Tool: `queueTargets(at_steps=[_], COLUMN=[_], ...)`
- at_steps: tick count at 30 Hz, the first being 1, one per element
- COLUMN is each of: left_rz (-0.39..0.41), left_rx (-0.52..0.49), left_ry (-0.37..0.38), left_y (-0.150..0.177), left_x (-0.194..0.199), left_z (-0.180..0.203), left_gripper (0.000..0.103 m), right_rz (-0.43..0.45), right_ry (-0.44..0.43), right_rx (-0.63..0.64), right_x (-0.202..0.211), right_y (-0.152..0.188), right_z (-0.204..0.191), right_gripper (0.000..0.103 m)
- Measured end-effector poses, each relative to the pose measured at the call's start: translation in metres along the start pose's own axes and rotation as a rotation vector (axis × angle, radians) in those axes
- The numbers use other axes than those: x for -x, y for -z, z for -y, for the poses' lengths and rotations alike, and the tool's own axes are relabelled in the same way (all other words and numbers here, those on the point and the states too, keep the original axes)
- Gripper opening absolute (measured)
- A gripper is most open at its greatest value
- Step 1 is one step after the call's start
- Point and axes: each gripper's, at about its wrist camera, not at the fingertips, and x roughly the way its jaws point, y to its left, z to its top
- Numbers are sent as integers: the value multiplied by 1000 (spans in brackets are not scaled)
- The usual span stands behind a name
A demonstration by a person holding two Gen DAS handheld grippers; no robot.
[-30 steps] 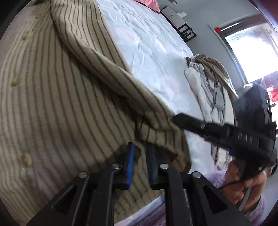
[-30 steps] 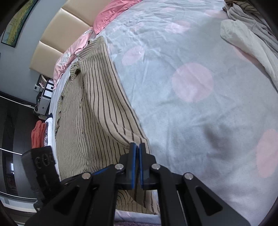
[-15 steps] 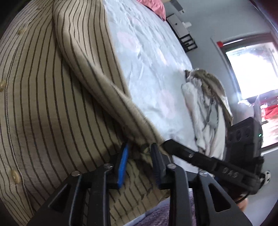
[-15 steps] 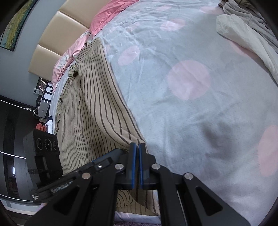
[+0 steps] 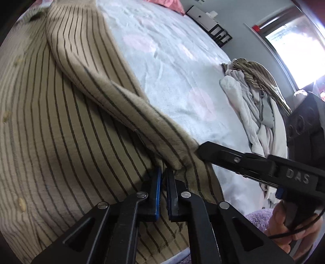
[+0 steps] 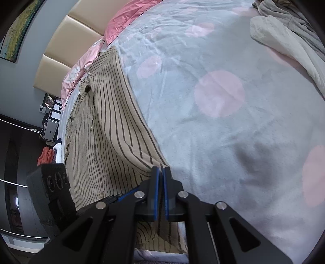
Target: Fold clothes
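Observation:
A beige shirt with dark stripes lies spread on the bed, buttons showing, with one sleeve folded across its front. My left gripper is shut on the cloth where that sleeve's lower end bunches up. My right gripper comes in from the right, its tip at the same fold's outer edge. In the right wrist view the shirt rises in a ridge to the right gripper. Its jaws are opening, a thin slit shows between the pads, and the cloth edge is still caught at their tips.
The pale blue bedsheet with pink dots stretches right of the shirt. A heap of loose clothes lies at the far right edge. A pink pillow and padded headboard close the bed's end. A person's hand holds the right gripper.
My left gripper spread its jaws, slid a little toward the sleeve's bunched end and closed on it. The right gripper stayed put, and a thin slit has appeared between its pads.

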Motion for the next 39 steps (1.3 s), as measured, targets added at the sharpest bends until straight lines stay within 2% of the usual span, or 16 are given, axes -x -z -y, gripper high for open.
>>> queueTargets(at_steps=[7, 10, 14, 18, 19, 22, 24, 28, 32, 34, 36, 39], left_rz=[55, 75, 116, 144, 121, 92, 44, 34, 51, 62, 74, 86], left_rx=[-33, -21, 31, 46, -2, 30, 43, 63, 80, 87, 88, 82], left_ry=[-15, -33, -20, -92, -97, -96, -104, -122, -199, -249, -304, -388], left_y=[12, 22, 41, 59, 62, 68, 73, 76, 71, 69, 68, 66], left_x=[37, 56, 85, 104, 106, 103, 99, 104, 113, 118, 122, 127], left_z=[8, 5, -4, -6, -8, -17, -23, -33, -43, -49, -54, -62], left_gripper=[4, 4, 4, 4, 4, 4, 4, 6, 7, 12, 19, 20], right_rz=[12, 22, 27, 28, 27, 25, 27, -11, -112, -164, -204, -239], right_ry=[-57, -76, -98, -89, -86, -75, -65, -75, -120, -91, -35, 30], right_rx=[-33, -29, 6, 23, 26, 43, 66, 158, 297, 380, 471, 572], right_x=[8, 12, 16, 19, 19, 20, 21, 18, 5, -6, -18, -31], right_y=[3, 4, 5, 7, 8, 10, 11, 18, 31, 41, 50, 62], right_z=[4, 2, -6, -10, -11, -14, -18, -32, -59, -77, -95, -117], right_gripper=[8, 9, 9, 9, 9, 9, 9, 9, 9, 10, 16, 21])
